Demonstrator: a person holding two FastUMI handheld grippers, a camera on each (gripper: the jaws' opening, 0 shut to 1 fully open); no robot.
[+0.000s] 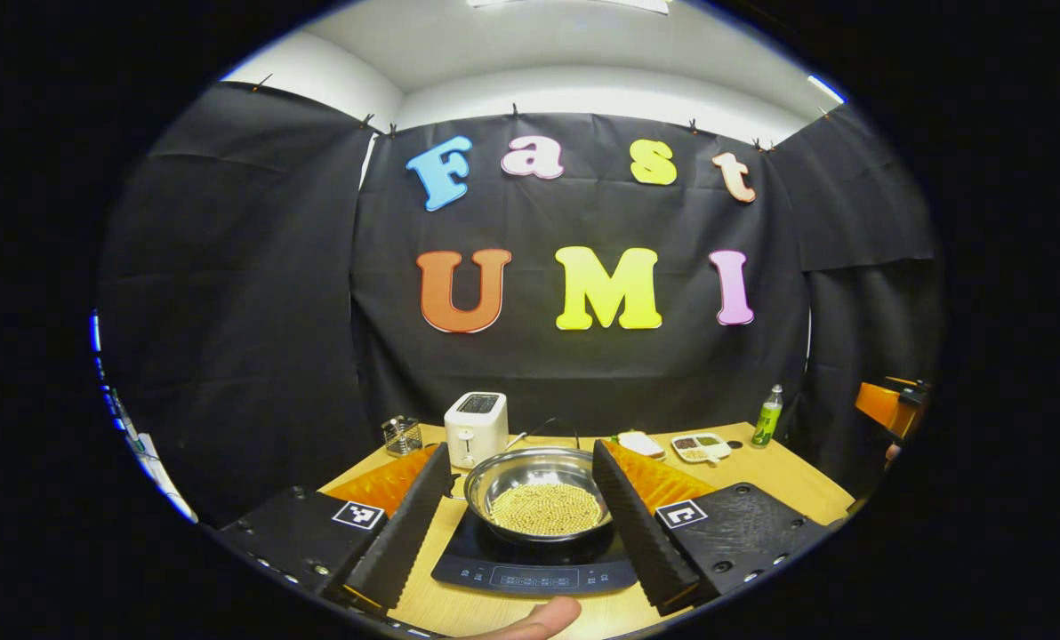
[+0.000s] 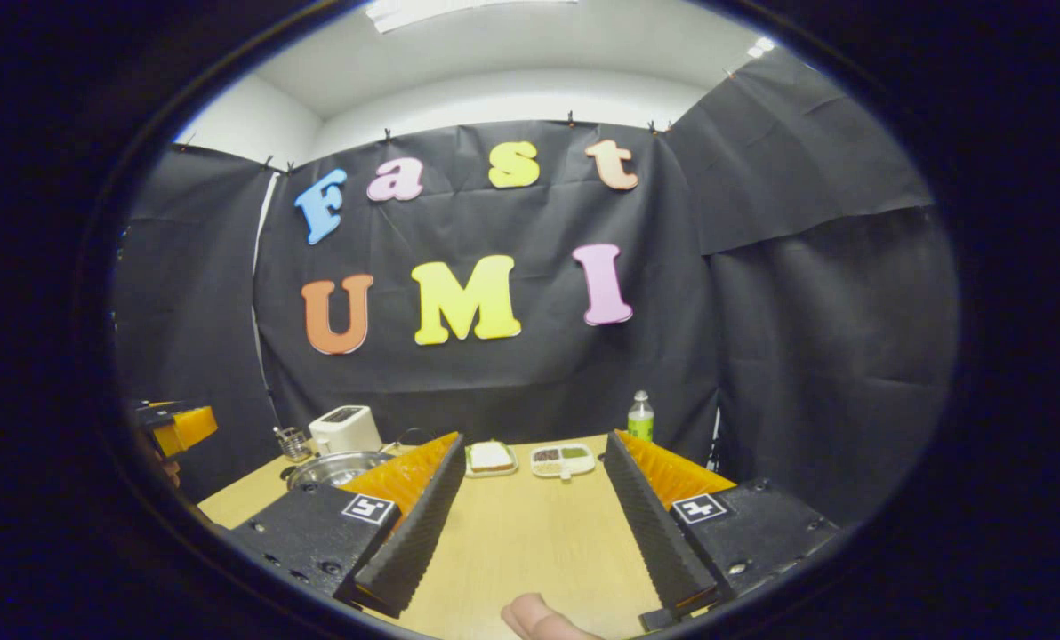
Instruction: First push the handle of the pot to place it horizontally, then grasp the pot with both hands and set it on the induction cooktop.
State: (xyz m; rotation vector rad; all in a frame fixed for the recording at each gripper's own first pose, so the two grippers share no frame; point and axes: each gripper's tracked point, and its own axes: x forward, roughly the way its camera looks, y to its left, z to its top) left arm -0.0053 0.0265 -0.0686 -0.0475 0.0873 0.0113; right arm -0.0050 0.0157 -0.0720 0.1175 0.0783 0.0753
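Note:
A steel pot [image 1: 534,493] with small yellow beans inside sits on the black induction cooktop [image 1: 530,569] on the wooden table. My left gripper [image 1: 521,453] is open, one finger on each side of the pot, close to its rim. Whether they touch the rim is unclear. A small dark part [image 1: 453,484] shows at the pot's left side, by the left finger. The right gripper [image 2: 534,440] stands open above bare tabletop, nothing between its fingers. In the right gripper view the pot [image 2: 334,467] lies far left, behind the left finger.
At the back stand a white toaster [image 1: 477,427], a wire holder [image 1: 402,436], a plate with bread [image 2: 491,458], a divided dish [image 2: 562,459] and a green bottle [image 2: 641,416]. The other gripper's orange body [image 1: 886,404] is at the far right, beyond the table [image 2: 530,542].

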